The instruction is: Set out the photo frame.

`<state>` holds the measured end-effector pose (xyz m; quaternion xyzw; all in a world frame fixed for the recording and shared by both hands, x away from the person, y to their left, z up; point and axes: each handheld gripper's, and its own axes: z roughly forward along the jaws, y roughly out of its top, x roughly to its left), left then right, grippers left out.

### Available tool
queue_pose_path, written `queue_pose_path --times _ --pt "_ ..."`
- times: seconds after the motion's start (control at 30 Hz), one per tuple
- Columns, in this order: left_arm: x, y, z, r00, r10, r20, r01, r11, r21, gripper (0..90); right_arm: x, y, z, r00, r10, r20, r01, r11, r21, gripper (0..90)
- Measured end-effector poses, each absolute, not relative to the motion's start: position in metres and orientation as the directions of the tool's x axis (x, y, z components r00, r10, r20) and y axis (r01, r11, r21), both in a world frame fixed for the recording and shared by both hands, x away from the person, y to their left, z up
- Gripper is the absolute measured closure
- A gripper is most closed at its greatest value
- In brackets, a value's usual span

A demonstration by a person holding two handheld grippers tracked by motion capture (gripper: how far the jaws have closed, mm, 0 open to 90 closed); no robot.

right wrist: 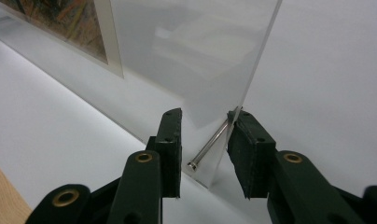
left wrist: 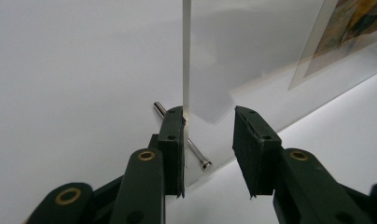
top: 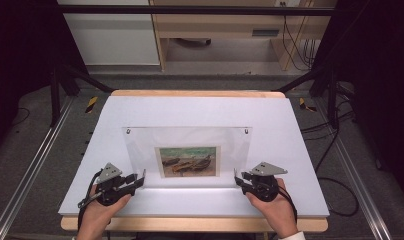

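Observation:
A clear acrylic picture frame (top: pixel 140 145) stands upright across the middle of the white tabletop (top: pixel 190 110), holding a small painting of boats (top: pixel 189 161). My left gripper (top: pixel 141 176) is at its lower left corner and my right gripper (top: pixel 236 177) at its lower right corner. In the left gripper view the open jaws of the left gripper (left wrist: pixel 209 112) straddle the panel's edge (left wrist: pixel 186 56) and a metal pin (left wrist: pixel 198 156); one pad touches the panel. In the right gripper view the right gripper (right wrist: pixel 206 113) stands open around the other pin (right wrist: pixel 207 147).
Two small pins (top: pixel 128 131) sit in the frame's top corners. The table's wooden edge (top: pixel 190 224) runs close under both hands. Metal rails (top: pixel 30 170) flank the table, cables (top: pixel 335 185) lie on the floor at right, and wooden furniture (top: pixel 230 30) stands beyond.

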<state>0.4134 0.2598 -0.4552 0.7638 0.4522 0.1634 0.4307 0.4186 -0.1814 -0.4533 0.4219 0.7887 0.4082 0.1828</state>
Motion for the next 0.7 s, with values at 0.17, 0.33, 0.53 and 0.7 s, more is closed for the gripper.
queue_pose_path --times 0.17,0.33,0.53,0.7 --pt "0.4133 0.2595 -0.4552 0.538 0.832 -0.138 0.548 -0.221 0.806 63.6 0.4182 -0.1808 -0.4532 -0.577 0.816 0.05 0.515 0.315 0.797 65.5" --pt "0.4133 0.2595 -0.4552 0.539 0.831 -0.133 0.547 -0.226 0.806 63.6 0.4177 -0.1801 -0.453 -0.576 0.816 0.044 0.513 0.32 0.796 65.4" --pt "0.4134 0.2595 -0.4553 0.539 0.831 -0.135 0.547 -0.224 0.806 63.5 0.4178 -0.1798 -0.453 -0.576 0.816 0.035 0.51 0.326 0.796 65.2" --pt "0.4138 0.2601 -0.4555 0.541 0.829 -0.139 0.548 -0.223 0.806 63.3 0.4178 -0.1796 -0.4529 -0.577 0.816 0.035 0.51 0.326 0.796 65.1"
